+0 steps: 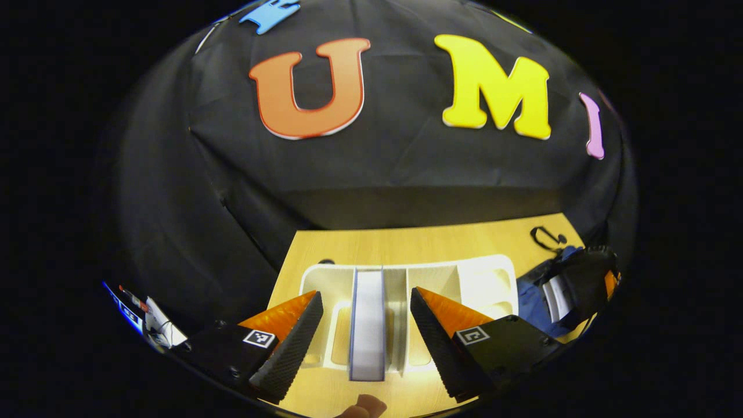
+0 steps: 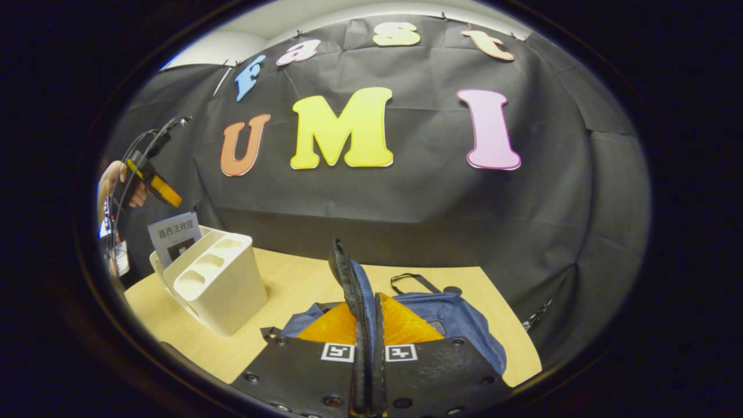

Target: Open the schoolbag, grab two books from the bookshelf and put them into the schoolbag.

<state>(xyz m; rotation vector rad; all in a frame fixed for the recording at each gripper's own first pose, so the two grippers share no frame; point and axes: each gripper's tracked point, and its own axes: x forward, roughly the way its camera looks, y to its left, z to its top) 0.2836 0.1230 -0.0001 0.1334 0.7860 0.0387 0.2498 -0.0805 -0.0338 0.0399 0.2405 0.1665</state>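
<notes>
A white bookshelf (image 1: 487,278) with several slots stands on the wooden table. One book (image 1: 367,325) stands upright in a middle slot, spine toward me. My left gripper (image 1: 365,295) hovers open above it, one finger on each side, not touching. The blue schoolbag (image 1: 531,302) lies to the right of the shelf. In the right gripper view, my right gripper (image 2: 369,302) is shut on the schoolbag's zippered flap (image 2: 347,273) and holds it upright over the blue schoolbag (image 2: 458,319). The bookshelf (image 2: 217,281) and book (image 2: 174,235) stand at the left there, under the left gripper (image 2: 152,184).
The wooden table (image 2: 290,278) ends at the black cloth wall behind. A bag strap (image 2: 412,281) lies on the table behind the bag. A hand (image 2: 113,180) holds the left gripper, with cables trailing. A fingertip (image 1: 363,406) shows at the lower edge.
</notes>
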